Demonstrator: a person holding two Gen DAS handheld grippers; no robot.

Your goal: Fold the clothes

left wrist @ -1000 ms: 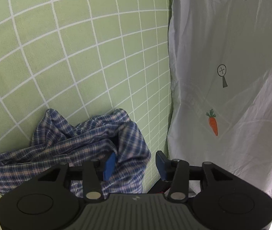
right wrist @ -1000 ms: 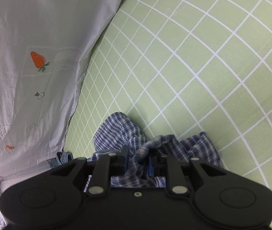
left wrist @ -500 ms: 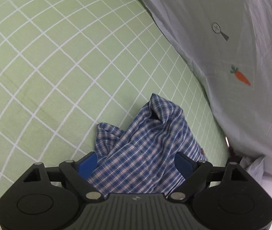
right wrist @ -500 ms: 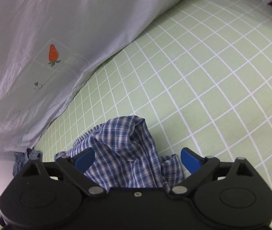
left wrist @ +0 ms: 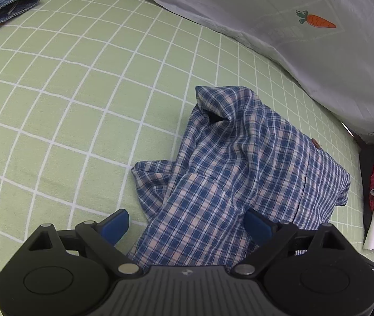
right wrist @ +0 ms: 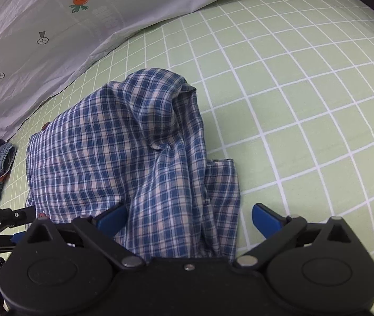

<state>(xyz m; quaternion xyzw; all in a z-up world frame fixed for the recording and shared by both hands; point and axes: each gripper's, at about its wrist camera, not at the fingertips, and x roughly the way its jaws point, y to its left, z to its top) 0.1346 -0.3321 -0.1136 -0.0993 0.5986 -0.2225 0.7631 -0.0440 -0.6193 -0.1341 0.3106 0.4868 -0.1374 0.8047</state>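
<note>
Left wrist view — garment: a blue plaid shirt (left wrist: 239, 173) lies rumpled on the green grid-patterned bed sheet (left wrist: 68, 92), toward the sheet's right edge, just short of the grey carrot-print quilt (left wrist: 318, 39) along the far edge.
Left wrist view — gripper: the left gripper (left wrist: 187, 226) has its blue fingers (left wrist: 114, 225) spread wide, the near end of the shirt lying loose between them (nothing pinched).
Left wrist view — lie of the shirt: long axis runs from the gripper away toward the quilt; a hollow peak, perhaps a cuff or collar, points to the far side.
Left wrist view — elsewhere: a denim garment (left wrist: 5, 2) sits bunched at the sheet's far left corner.
Right wrist view — gripper: the right gripper (right wrist: 189, 221) is likewise spread apart, straddling the shirt's (right wrist: 123, 152) near folds without clamping.
Right wrist view — lie: one narrower panel trails toward the right finger (right wrist: 266, 221); the broad part spreads leftward.
Step in hand: the shirt is neither flat nor squared, so this fits either a regrasp or a release mid-fold.
Next move: calls for finding true corners or seams, since the heaped layers hide the edges.
</note>
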